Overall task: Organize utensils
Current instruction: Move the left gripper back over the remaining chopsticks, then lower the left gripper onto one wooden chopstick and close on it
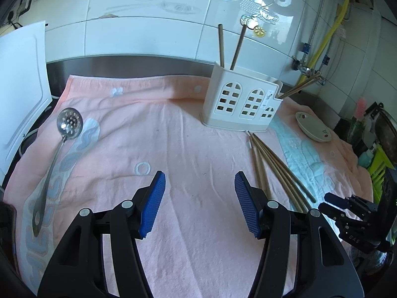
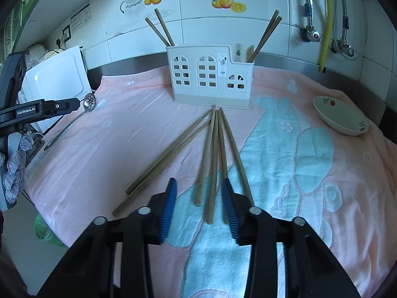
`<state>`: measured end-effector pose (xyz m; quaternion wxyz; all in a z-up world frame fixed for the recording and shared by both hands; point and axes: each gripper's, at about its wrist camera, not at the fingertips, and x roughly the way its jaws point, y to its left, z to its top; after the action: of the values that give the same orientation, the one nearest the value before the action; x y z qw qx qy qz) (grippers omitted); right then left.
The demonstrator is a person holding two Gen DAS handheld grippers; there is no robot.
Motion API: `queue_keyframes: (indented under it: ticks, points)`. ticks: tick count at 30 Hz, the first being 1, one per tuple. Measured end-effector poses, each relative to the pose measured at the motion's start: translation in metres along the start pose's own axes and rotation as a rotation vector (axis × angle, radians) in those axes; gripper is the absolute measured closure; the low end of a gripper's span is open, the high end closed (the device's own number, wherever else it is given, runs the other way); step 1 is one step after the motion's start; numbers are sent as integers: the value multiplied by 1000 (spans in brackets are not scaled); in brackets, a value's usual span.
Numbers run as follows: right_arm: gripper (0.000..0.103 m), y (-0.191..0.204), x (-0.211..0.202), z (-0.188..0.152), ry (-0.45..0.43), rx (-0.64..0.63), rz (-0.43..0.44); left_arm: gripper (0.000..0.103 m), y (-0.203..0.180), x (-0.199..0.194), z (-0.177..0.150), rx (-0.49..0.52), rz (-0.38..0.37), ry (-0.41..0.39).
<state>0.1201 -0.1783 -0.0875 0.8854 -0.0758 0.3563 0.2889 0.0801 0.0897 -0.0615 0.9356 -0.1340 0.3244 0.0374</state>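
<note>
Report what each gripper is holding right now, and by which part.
Nothing is held. The left gripper is open over bare towel. The right gripper straddles the near ends of loose chopsticks, pads not yet touching.

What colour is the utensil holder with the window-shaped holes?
The utensil holder is cream white, with a slightly darker beige base; the right wrist view shows it best.

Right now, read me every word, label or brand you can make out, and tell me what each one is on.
"GenRobot.AI": on the left gripper body, right wrist view.
"DAS": on the right gripper body, left wrist view.
Sticker on the utensil holder: too small to read.
Wall notice: blurred, unreadable.
</note>
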Motion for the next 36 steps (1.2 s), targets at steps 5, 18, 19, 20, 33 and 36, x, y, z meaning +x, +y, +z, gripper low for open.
queue_keyframes:
  ticks: [5,18,19,20,33,36]
  points:
    - [78,-2,9,-6,25,13,3,45,6,1,-3,-13,6,4]
    - [95,-14,41,-10,79,86,-11,45,5,7,-9,-9,-7,26]
    - [95,-14,43,-10,83,86,-13,45,4,8,-9,-6,-10,29]
    - [95,-14,45,-10,85,85,-16,45,4,9,-10,-4,-12,31]
    - [94,-14,57,-12,94,80,-48,45,-22,22,-27,54,-72,89]
    - [95,-11,57,-12,89,63,-61,45,-36,27,-33,81,-99,112]
